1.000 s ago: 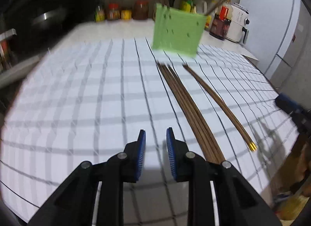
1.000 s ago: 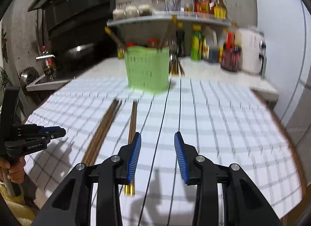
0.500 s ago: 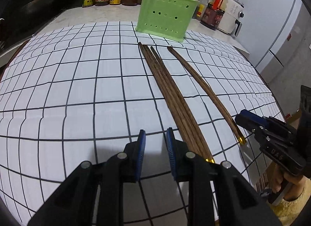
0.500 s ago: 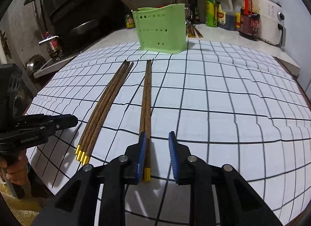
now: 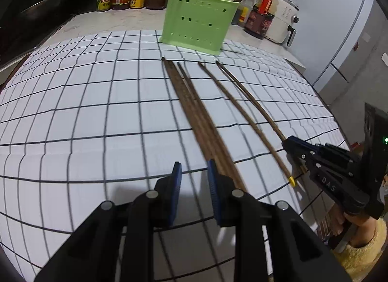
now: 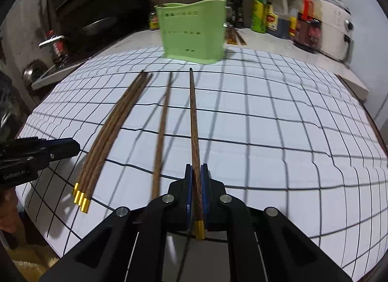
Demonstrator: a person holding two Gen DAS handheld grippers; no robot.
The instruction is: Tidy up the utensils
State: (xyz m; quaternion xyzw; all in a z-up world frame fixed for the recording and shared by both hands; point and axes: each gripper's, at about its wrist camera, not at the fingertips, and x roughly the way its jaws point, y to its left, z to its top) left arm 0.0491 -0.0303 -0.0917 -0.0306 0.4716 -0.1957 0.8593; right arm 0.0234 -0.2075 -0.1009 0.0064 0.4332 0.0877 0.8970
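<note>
right gripper (image 6: 197, 180): jaws just closed, clamping one brown wooden gold-capped chopstick (image 6: 194, 121) pointing 12 o'clock at green perforated plastic holder (image 6: 194, 32) | left gripper (image 5: 194, 180): slightly apart, empty; chopstick bundle (image 5: 194, 117) at 1 o'clock

White tablecloth (image 5: 72, 112) with a grid of thin black lines; pale green utensil holder (image 6: 194, 32) at 12 o'clock, dotted with small holes. Dark brown wood-grain chopsticks (image 6: 109, 131) with gold-yellow end caps, one same-coloured chopstick (image 6: 195, 121) between blue pads (image 6: 189, 185) of the black right gripper (image 6: 197, 185). At 6 o'clock in the left wrist view, black left gripper (image 5: 194, 185), also with blue pads; yellow fluffy sleeve (image 5: 361, 255) at 4 o'clock.
</note>
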